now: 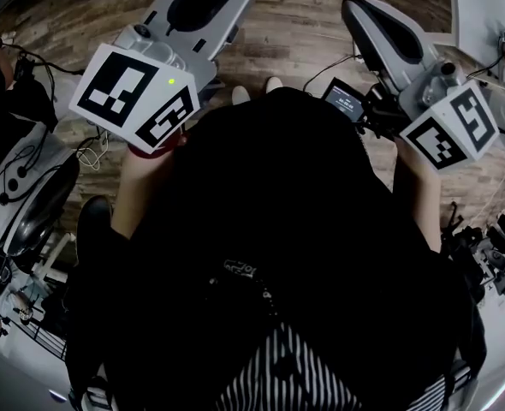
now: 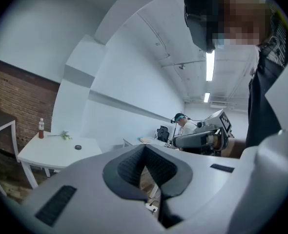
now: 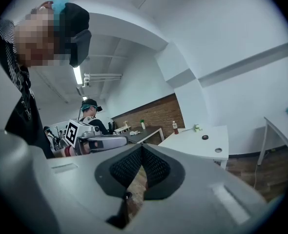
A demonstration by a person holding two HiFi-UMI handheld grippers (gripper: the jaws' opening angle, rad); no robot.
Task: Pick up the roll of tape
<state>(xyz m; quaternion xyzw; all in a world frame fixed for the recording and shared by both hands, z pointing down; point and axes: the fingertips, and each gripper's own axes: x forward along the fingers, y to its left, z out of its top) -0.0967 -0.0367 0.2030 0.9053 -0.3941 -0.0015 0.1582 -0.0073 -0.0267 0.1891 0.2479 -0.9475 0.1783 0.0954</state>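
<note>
Right gripper (image 3: 142, 149) faces table (image 3: 195, 141); bottle (image 3: 174, 127) atop

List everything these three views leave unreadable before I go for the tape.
1. Left gripper view: the dark disc on the white table is too small to call tape.
2. Right gripper view: two small round things on that table, equally too small.
3. Head view: the person's dark torso hides the floor below; the table is out of frame.
4. Left gripper view: the bottle has a label too small to read.
</note>
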